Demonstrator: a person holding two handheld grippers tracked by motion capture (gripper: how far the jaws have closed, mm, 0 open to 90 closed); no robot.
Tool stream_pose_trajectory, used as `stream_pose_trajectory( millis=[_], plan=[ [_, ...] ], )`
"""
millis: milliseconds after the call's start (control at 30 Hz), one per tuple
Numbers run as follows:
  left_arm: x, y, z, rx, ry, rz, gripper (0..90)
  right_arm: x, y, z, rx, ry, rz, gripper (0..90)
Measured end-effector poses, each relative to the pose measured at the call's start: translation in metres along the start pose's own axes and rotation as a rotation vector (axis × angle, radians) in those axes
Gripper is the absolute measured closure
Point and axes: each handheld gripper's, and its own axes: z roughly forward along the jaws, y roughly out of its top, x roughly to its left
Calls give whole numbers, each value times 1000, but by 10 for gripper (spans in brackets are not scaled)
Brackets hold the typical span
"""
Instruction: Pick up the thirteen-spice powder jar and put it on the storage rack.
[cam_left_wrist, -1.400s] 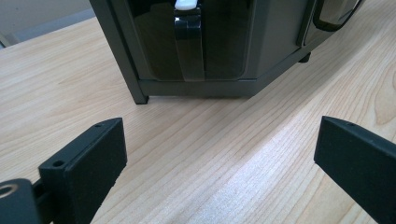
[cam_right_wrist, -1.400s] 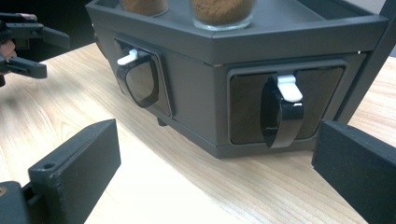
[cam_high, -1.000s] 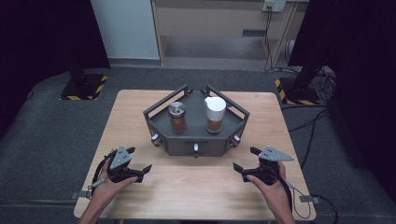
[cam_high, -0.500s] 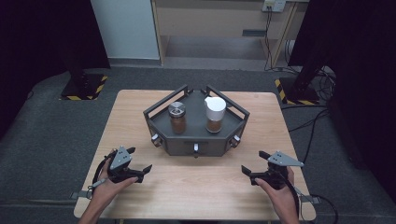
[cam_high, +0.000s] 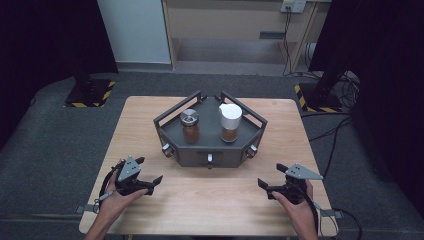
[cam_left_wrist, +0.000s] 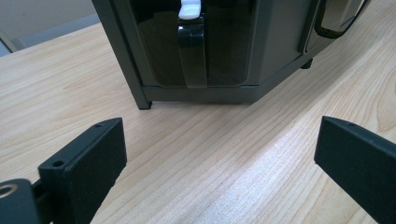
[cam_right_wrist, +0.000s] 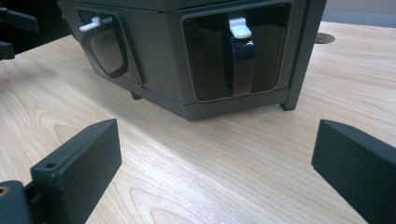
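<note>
- The dark rack (cam_high: 210, 152) sat at the centre of the high view, a steel-lidded jar (cam_high: 189, 125) and a white-lidded jar (cam_high: 230, 122) standing apart inside it.
- The left gripper (cam_high: 149, 174) rested at lower left, jaws spread wide and empty; the rack lay up and to its right.
- The right gripper (cam_high: 271, 181) (also gaping, holding nothing) sat at lower right, the rack up and to its left.
- Neither hand looked clearly nearer; in the right gripper view a white-tipped latch (cam_right_wrist: 240, 27) stood dead ahead.

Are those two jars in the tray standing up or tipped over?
Upright: both jars stand in the tray, lids on top.
</note>
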Motion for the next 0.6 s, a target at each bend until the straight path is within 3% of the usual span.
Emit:
stream_pose_trajectory(
  millis=[600],
  plan=[
    [-2,3,6,17,-15,19,13,-1,-2,0,5,-8,9,20]
  ],
)
